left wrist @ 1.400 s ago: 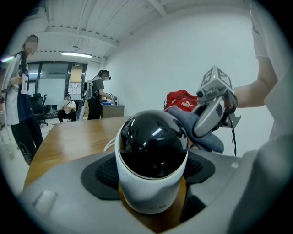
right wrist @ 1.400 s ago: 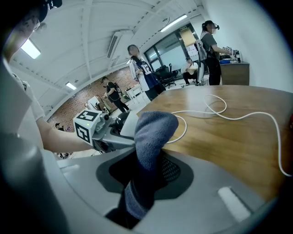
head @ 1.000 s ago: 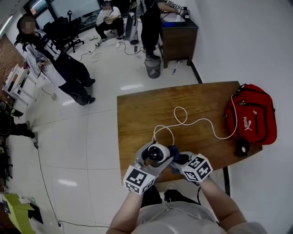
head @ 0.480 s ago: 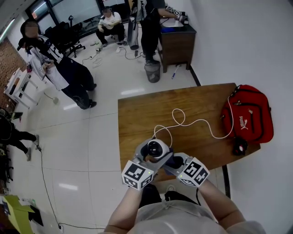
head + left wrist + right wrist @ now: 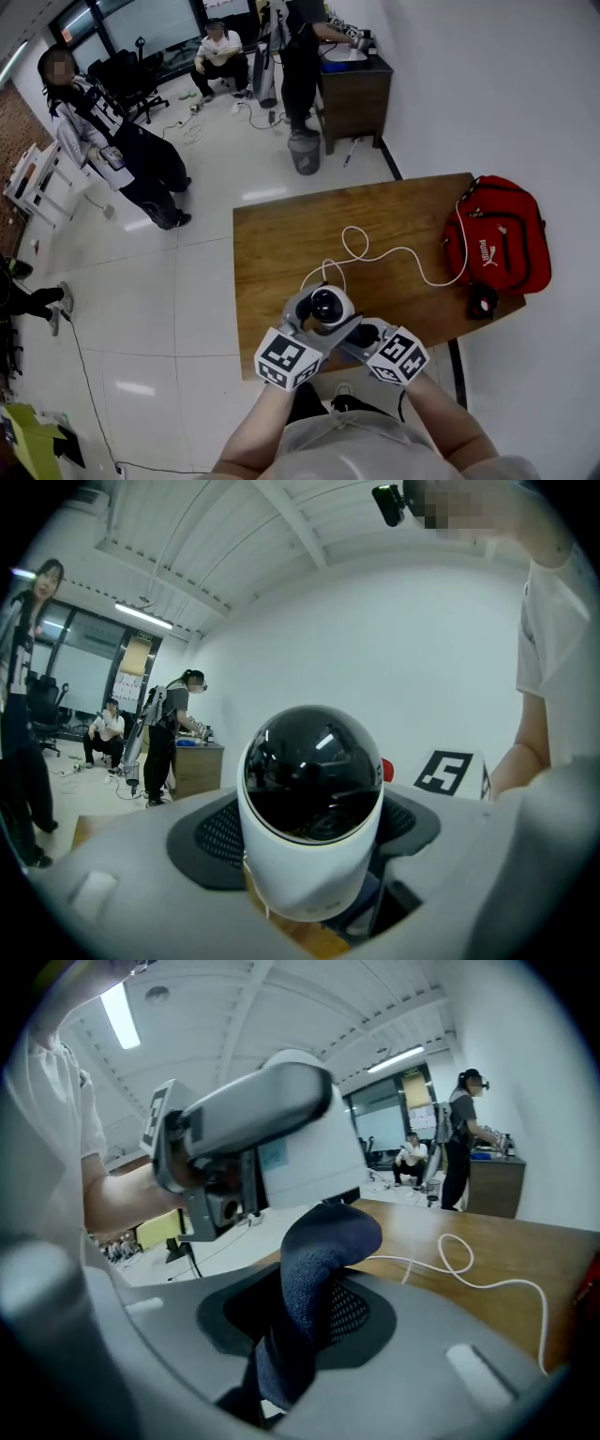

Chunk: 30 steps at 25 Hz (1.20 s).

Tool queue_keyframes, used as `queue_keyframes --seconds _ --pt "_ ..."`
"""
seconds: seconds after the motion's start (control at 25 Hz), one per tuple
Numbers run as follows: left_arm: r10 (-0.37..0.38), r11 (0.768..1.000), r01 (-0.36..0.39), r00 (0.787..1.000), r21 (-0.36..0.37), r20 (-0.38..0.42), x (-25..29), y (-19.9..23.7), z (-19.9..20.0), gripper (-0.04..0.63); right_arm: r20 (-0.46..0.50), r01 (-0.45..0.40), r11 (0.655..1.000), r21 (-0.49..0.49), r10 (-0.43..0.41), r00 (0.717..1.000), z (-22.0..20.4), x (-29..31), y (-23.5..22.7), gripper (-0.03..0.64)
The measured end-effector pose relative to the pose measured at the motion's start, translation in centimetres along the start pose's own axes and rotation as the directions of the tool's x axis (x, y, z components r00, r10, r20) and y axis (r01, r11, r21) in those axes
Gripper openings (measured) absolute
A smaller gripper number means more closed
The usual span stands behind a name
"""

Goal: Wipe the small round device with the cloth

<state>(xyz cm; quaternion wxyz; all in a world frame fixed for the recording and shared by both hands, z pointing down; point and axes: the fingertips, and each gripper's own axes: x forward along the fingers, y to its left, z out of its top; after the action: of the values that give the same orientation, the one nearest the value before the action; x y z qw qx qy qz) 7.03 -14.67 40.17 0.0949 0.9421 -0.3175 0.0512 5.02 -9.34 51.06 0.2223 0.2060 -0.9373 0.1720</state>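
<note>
Navy cloth (image 5: 314, 1260) pinch: right gripper view only.

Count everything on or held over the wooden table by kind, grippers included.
Grippers, left gripper and right gripper: 2
Dome camera: 1
Dark blue cloth: 1
White cable: 1
Red bag: 1
Small black object: 1
Total: 7

We log the right gripper (image 5: 305, 1330) clamped on a dark blue cloth (image 5: 323, 1251). The cloth stands up between the pads, folded top at the lower edge of the white small round device (image 5: 309, 1171). Behind it, a white cable (image 5: 469, 1274) loops over the wooden table (image 5: 525, 1241)
</note>
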Motion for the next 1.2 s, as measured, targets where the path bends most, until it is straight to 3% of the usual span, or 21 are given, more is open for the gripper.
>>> queue_keyframes --seconds 0.12,0.2,0.48,0.72,0.92,1.2 --pt "-0.029 1.000 0.029 1.000 -0.003 0.008 0.3 -1.2 0.8 0.379 0.045 0.091 0.995 0.027 -0.092 0.995 1.0 -0.8 -2.8 0.110" --pt "-0.045 0.999 0.045 0.999 -0.019 0.014 0.6 -1.8 1.2 0.379 0.097 0.095 0.995 0.007 -0.096 0.991 2.1 -1.0 -3.1 0.110" --pt "-0.047 0.999 0.047 0.999 -0.018 0.009 0.7 -2.7 1.0 0.379 0.227 0.032 0.995 -0.094 -0.010 0.974 3.9 -0.8 -0.2 0.110" --pt "-0.043 0.998 0.044 0.999 -0.044 0.022 0.2 -2.4 1.0 0.379 0.235 -0.053 0.985 -0.164 0.091 0.968 3.7 -0.3 1.9 0.110" --pt "-0.036 0.999 0.036 0.999 -0.018 0.007 0.0 -2.2 0.8 0.379 0.197 -0.129 0.961 -0.246 0.180 0.964 2.8 -0.3 4.0 0.110" --pt "0.008 1.000 -0.008 1.000 -0.013 -0.004 -1.3 -0.8 0.4 0.379 0.205 -0.151 0.961 -0.233 0.200 0.958 2.0 -1.5 4.6 0.110"
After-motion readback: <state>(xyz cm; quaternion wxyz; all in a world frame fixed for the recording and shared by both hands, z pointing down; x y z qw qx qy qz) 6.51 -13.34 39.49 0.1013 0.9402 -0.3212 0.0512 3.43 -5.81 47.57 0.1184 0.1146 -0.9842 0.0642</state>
